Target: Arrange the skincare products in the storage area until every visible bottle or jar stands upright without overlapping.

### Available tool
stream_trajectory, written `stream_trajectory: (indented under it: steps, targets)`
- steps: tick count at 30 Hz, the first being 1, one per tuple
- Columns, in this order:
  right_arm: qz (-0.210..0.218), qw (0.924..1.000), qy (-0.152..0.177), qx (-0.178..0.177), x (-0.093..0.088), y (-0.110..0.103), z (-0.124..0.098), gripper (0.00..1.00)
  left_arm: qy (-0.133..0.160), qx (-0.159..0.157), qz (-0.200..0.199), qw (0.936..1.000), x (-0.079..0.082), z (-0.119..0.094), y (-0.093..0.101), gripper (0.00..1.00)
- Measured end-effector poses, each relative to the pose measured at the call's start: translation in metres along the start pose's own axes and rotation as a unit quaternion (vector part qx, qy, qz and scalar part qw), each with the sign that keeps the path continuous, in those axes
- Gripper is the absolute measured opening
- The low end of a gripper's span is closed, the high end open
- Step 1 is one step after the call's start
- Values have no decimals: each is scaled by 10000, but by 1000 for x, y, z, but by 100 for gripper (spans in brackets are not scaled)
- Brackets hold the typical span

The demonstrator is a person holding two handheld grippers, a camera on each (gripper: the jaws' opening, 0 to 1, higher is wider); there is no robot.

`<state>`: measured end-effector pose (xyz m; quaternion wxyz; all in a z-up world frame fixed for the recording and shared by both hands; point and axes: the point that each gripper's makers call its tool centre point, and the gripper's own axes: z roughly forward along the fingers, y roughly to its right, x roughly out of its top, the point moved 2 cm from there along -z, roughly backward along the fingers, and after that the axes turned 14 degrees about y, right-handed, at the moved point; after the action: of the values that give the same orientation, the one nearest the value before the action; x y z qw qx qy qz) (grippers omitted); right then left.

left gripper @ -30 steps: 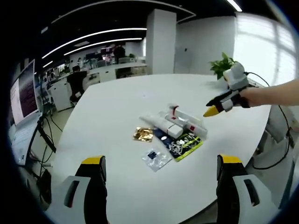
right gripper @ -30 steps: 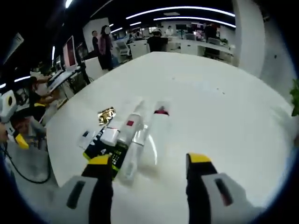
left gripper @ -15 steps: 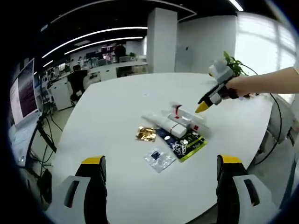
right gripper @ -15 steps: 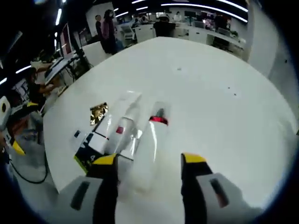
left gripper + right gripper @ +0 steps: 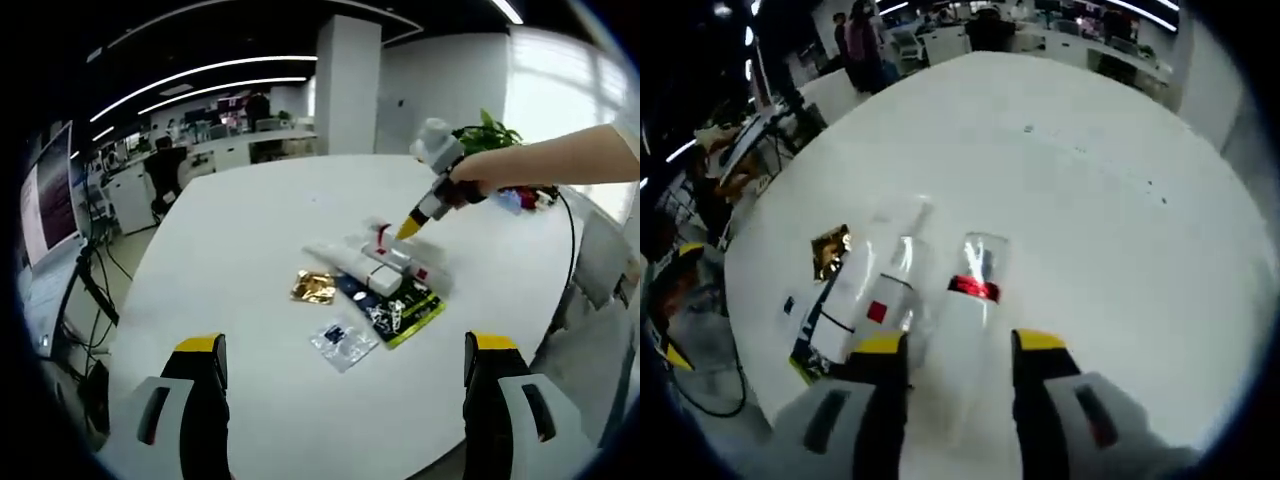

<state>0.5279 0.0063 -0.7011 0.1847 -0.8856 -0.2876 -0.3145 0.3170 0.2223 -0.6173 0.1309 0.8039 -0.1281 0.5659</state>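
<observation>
Several skincare items lie flat in a heap on the white round table. A white bottle with a red band and a clear cap lies between the jaws of my right gripper, which is open, a jaw on either side of it. A white tube with a red label lies just to its left. In the left gripper view the right gripper dips onto the white tubes. My left gripper hangs open near the table's front edge, well short of the heap.
A gold sachet, a dark packet with a green edge and a clear sachet lie in front of the tubes. A person's arm reaches in from the right. A potted plant stands at the far edge. Desks and people fill the office behind.
My right gripper has come down and in over the heap, so the red-banded bottle now lies between its jaws. The left gripper has held still.
</observation>
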Motion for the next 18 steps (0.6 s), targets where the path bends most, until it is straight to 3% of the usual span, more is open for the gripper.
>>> stream_trajectory:
  steps: [18]
  targets:
    - [42,9977,-667,-143,-1,1,29,33,-39,58,-45,10000,-3,2,-5,97]
